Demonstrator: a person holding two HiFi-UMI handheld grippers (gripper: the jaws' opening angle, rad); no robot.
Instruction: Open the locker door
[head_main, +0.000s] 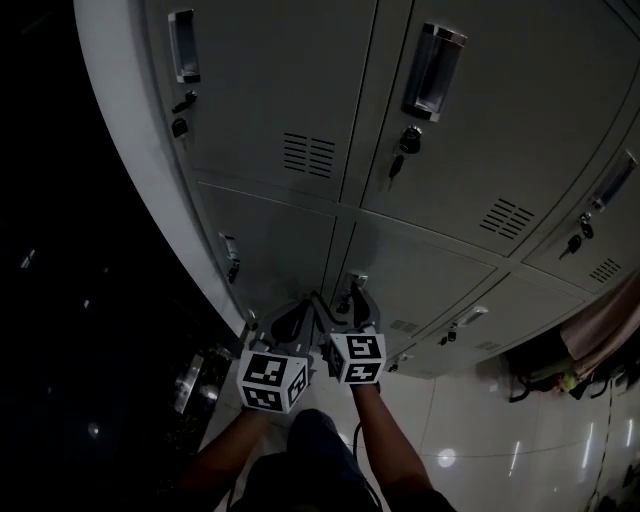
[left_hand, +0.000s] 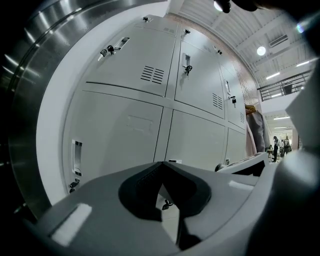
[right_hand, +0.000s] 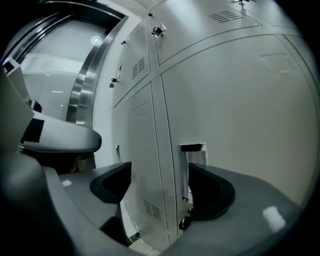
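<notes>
The grey locker door (head_main: 425, 272) in the low row has a recessed handle (head_main: 357, 283) at its left edge, and a key (right_hand: 184, 222) hangs in the lock just below. My right gripper (head_main: 350, 300) is open right in front of that handle. In the right gripper view the handle (right_hand: 194, 149) sits by the right jaw of the right gripper (right_hand: 160, 172), and the pads touch nothing. To its left my left gripper (head_main: 291, 316) is shut and empty. In its own view the left gripper (left_hand: 161, 165) points at the neighbouring door (left_hand: 117, 132).
More lockers with handles (head_main: 432, 70) and hanging keys (head_main: 407, 141) fill the wall above and to the right. A curved white end panel (head_main: 130, 130) closes the row on the left. Clothing (head_main: 600, 335) hangs at the right over glossy floor tiles (head_main: 480, 430).
</notes>
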